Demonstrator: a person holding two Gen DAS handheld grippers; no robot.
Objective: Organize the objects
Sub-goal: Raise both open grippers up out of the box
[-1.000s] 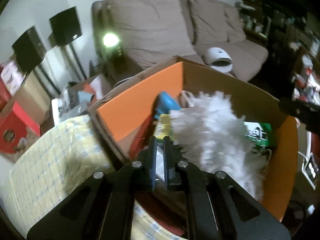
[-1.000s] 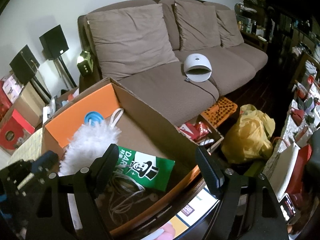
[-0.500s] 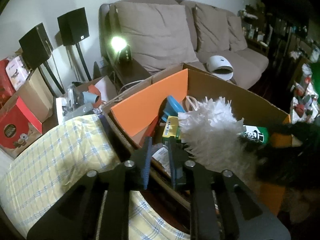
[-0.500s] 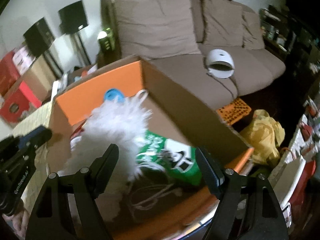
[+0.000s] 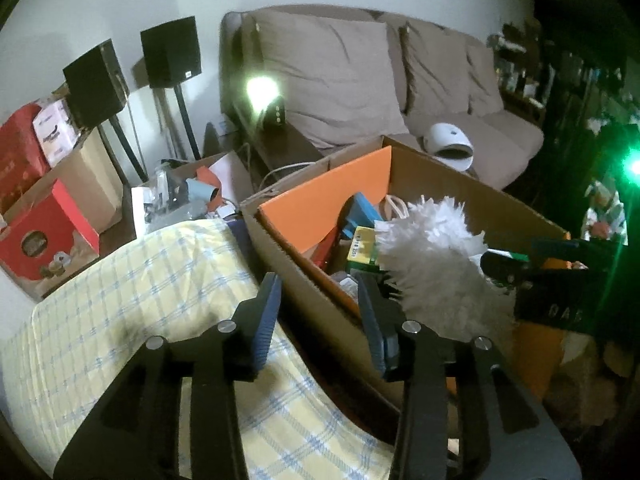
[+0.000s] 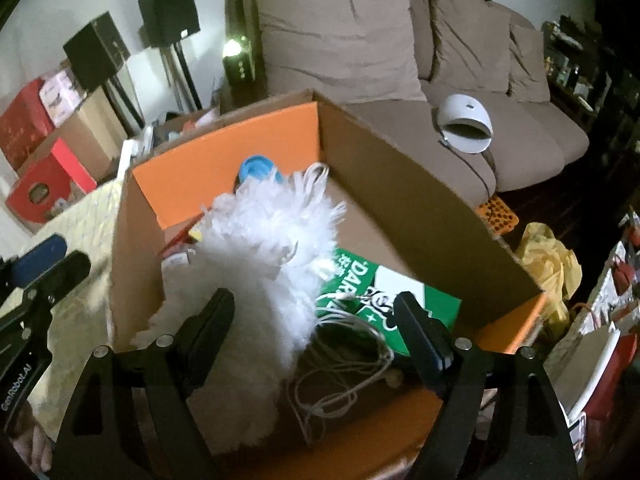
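An open cardboard box (image 5: 304, 280) with orange flaps holds a white fluffy duster (image 5: 432, 252), a small yellow-green carton (image 5: 362, 244) and a blue item (image 5: 360, 216). My left gripper (image 5: 320, 312) hovers over the box's near wall with its jaws opening and nothing between them. In the right wrist view the box (image 6: 400, 200) also holds a green packet (image 6: 384, 292) and a coiled white cable (image 6: 344, 360). My right gripper (image 6: 314, 308) hangs over the box, jaws opening wide. The duster (image 6: 260, 240) lies below and between the fingers, and no pad presses on it.
A yellow checked cloth (image 5: 140, 300) covers the surface left of the box. Behind stands a brown sofa (image 6: 340, 48) with a white domed device (image 6: 466, 122). Black speakers (image 5: 170, 52) and red boxes (image 5: 44, 236) fill the left. A yellow bag (image 6: 548, 256) lies at the right.
My left gripper went from shut, down inside the box beside the duster, to open and drawn back over the box's near wall. My right gripper moved in over the duster.
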